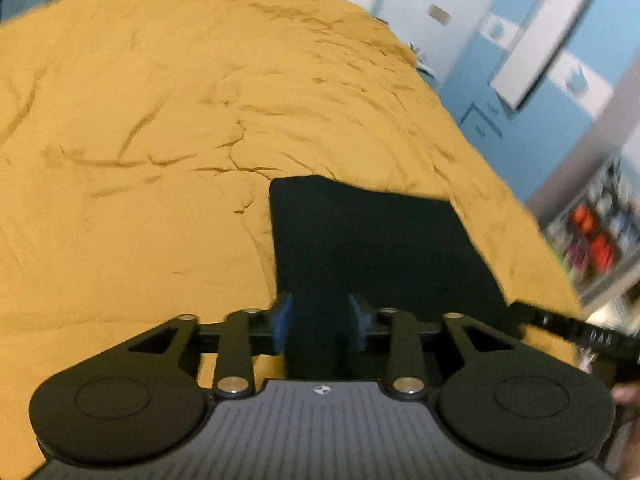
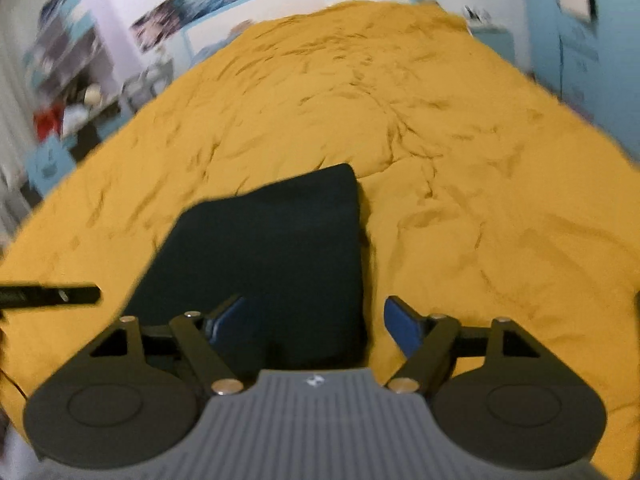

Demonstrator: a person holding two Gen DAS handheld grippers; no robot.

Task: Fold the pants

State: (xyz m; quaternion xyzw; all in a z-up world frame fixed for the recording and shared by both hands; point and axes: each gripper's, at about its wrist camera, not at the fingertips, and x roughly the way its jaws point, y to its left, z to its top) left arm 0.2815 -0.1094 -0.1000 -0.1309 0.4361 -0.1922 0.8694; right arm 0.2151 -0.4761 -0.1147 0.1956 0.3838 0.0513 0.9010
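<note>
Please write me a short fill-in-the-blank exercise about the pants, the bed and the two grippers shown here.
1. The dark pants lie on a bedspread coloured ____.
2. The pants lie in a compact ____ shape, already folded.
3. The right gripper has its jaws ____, nothing pinched.
4. The pads of the left gripper are coloured ____.

Missing words: mustard yellow; rectangular; open; blue

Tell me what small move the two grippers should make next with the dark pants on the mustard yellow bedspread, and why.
Probably lift both clear. The dark folded pants lie as a compact rectangle on the mustard yellow bedspread, and the left gripper and right gripper both stand open, pressing nothing, so the fold looks released.
</note>
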